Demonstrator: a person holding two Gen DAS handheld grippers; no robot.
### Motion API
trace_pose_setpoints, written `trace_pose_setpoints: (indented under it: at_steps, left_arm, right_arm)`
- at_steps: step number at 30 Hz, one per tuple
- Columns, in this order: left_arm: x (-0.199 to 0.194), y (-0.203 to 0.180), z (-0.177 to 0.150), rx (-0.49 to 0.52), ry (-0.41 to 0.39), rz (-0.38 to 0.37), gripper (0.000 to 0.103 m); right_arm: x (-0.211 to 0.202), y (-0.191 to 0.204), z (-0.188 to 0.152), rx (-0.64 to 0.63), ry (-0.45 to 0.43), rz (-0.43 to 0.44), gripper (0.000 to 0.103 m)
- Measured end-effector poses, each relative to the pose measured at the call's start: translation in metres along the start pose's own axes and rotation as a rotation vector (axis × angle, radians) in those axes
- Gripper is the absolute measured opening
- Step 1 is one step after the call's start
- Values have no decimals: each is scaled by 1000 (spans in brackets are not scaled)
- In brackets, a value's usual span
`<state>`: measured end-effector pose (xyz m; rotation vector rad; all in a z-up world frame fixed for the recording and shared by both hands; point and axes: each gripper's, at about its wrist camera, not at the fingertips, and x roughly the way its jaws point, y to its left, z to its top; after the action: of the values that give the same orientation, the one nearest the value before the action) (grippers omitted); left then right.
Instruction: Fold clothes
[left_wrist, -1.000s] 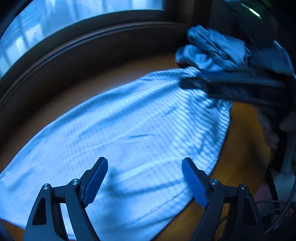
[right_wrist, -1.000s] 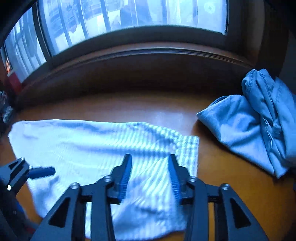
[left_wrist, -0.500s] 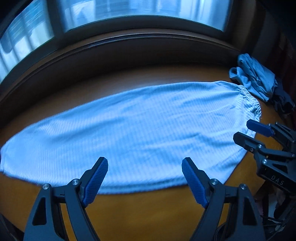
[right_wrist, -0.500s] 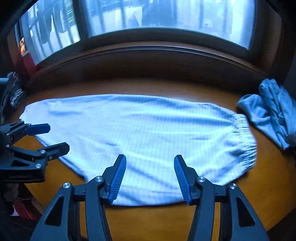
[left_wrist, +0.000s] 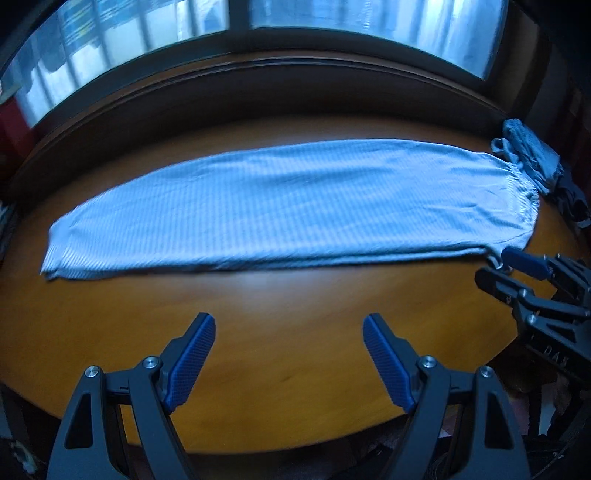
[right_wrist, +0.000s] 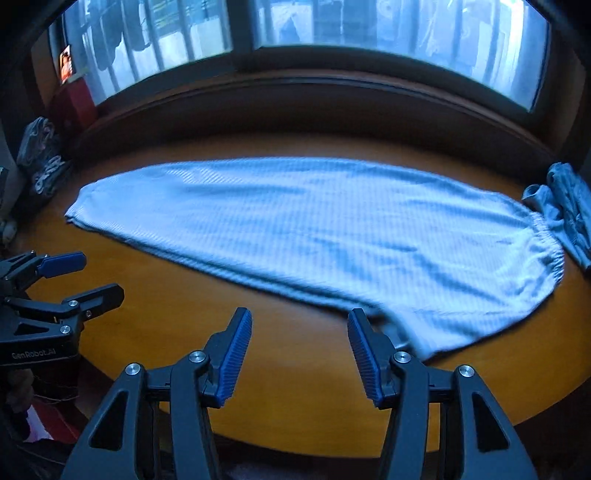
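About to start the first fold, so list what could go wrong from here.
1. The pale blue striped garment lies with its gathered elastic end against the crumpled blue cloth pile; lifting that end may drag the pile along.
2. The right gripper hovers open at the near hem; a shallow pinch may catch only one layer.
3. The left gripper is open over the bare wooden table, away from the garment, so a one-sided lift could skew the fold.

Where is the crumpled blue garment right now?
The crumpled blue garment sits at the table's far right, against the elastic end of the striped garment, under the window.
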<state>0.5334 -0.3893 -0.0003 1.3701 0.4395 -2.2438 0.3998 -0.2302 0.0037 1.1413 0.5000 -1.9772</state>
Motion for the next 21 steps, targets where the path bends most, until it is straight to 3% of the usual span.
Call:
trace_pose_setpoints:
  at_steps: [7, 12, 16, 21]
  left_arm:
    - [-10, 52, -13, -127, -25, 46, 82]
    - [-14, 88, -8, -191, -6, 113, 82]
    - [-18, 103, -7, -216, -22, 129, 82]
    - [-14, 123, -7, -213, 0, 125, 82]
  right_arm:
    - [10, 60, 7, -125, 20, 4, 54]
    - [25, 77, 24, -144, 36, 67, 55]
    - [35, 95, 41, -179, 29, 126, 59]
    - [49, 118, 48, -194, 53, 139, 60]
